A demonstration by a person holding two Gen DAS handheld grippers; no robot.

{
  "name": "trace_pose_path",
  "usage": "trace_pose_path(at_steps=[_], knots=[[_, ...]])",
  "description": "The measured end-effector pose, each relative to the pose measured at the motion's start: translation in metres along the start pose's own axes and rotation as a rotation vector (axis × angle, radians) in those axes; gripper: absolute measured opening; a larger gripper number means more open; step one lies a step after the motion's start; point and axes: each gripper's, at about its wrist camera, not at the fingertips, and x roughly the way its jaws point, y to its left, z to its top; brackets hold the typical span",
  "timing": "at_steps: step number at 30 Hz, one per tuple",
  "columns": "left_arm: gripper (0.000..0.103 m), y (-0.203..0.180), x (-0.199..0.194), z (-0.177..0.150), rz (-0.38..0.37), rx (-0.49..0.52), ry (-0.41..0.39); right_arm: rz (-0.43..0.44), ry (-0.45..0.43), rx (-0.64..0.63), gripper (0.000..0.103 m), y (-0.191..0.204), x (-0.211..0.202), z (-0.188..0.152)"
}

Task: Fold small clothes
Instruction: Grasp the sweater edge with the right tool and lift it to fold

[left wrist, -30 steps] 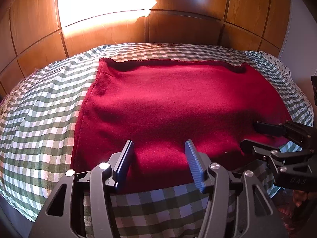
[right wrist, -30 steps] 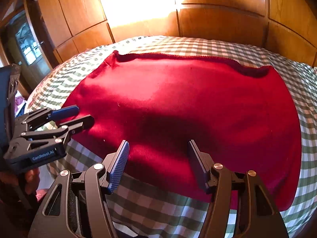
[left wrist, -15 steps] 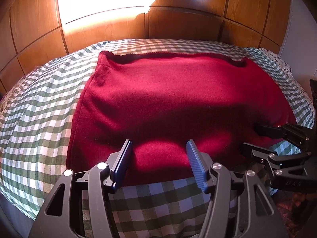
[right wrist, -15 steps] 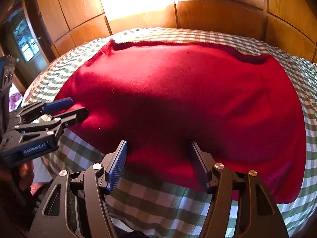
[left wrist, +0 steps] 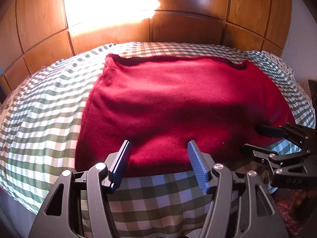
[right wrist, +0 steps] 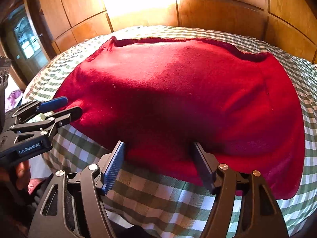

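A red garment lies spread flat on a bed covered in green-and-white check, its raw far hem toward the wooden wall panels at 12 o'clock, where sunlight glares off the wood. In the left wrist view the left gripper sits at 6 o'clock with its fingers spread wide apart, their tips over the garment's near edge and nothing between them. The right gripper shows at 3 o'clock in the same view — fingers parted, tips at the cloth's near right corner; whether they touch it is hard to tell. From the right wrist view the right gripper also stands open at 6 o'clock over the near edge of the red garment, while the left gripper reaches in from 9 o'clock, its fingers slightly apart just at the cloth's left corner — a hand partly visible beneath it.
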Motion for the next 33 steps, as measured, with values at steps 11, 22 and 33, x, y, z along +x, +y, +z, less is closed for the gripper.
trace_pose_path(at_steps=[11,22,33], knots=[[0.067,0.025,-0.002,0.018,0.027,-0.036,-0.02,-0.069,-0.072,0.167,0.079,-0.062,-0.036,0.019],[0.067,0.066,0.03,0.055,-0.096,-0.221,-0.01,-0.099,-0.123,0.533,0.087,-0.187,-0.048,0.018],[0.066,0.063,0.068,0.059,-0.092,-0.198,0.054,0.219,-0.063,0.62,0.087,-0.188,-0.025,-0.008]])
